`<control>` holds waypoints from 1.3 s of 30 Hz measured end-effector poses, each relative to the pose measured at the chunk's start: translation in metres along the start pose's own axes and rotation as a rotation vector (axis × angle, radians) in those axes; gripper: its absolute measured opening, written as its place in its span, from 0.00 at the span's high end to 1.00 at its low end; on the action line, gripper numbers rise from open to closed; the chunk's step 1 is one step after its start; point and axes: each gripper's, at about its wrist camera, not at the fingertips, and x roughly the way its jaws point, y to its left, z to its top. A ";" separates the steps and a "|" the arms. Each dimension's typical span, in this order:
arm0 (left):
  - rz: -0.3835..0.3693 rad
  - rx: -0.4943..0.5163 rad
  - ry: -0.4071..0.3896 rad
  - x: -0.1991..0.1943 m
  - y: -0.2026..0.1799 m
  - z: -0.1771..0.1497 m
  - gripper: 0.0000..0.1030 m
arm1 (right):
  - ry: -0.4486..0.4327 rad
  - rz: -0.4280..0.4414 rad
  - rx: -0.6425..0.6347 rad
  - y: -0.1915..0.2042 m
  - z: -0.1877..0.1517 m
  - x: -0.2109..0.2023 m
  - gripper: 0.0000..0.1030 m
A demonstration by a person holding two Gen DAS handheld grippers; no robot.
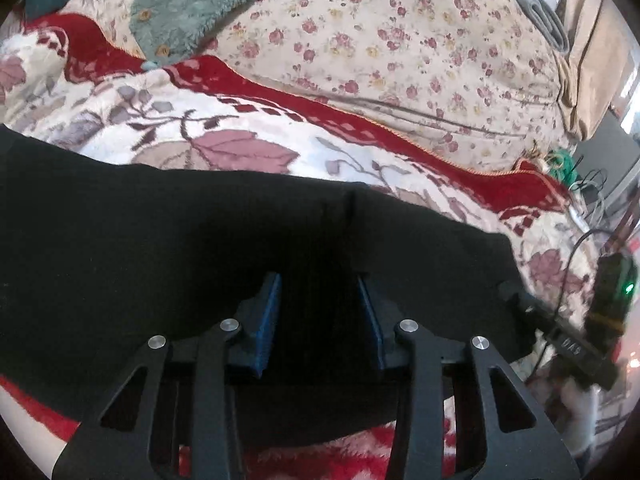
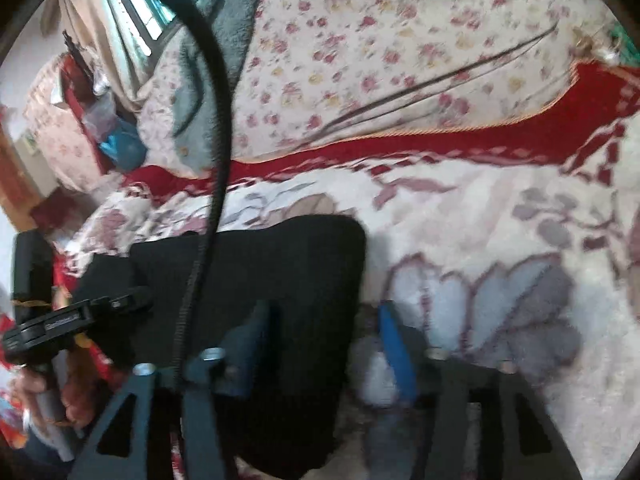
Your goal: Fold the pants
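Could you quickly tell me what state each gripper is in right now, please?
Left gripper: jaws apart over the black pants; grip cannot be told.
Right gripper: open, straddling the pants' edge, not pinching.

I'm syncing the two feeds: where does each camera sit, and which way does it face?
Left wrist: on the left gripper, angled down at the black pants between its fingers; the right gripper shows at right.
Right wrist: on the right gripper, angled down at the pants' edge; the left gripper and a hand show.
Shared: pants, leaf-patterned blanket.
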 end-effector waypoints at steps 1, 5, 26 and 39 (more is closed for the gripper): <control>0.010 0.003 -0.005 -0.002 0.000 -0.001 0.58 | -0.003 -0.021 -0.009 0.000 0.001 -0.004 0.45; 0.041 -0.025 -0.026 -0.013 0.006 -0.005 0.55 | -0.051 -0.055 -0.052 0.010 0.007 -0.027 0.45; 0.274 -0.163 -0.139 -0.080 0.073 -0.019 0.56 | -0.061 0.292 -0.299 0.142 0.015 0.010 0.45; 0.172 -0.378 -0.235 -0.110 0.120 -0.039 0.56 | 0.037 0.393 -0.433 0.218 0.015 0.058 0.43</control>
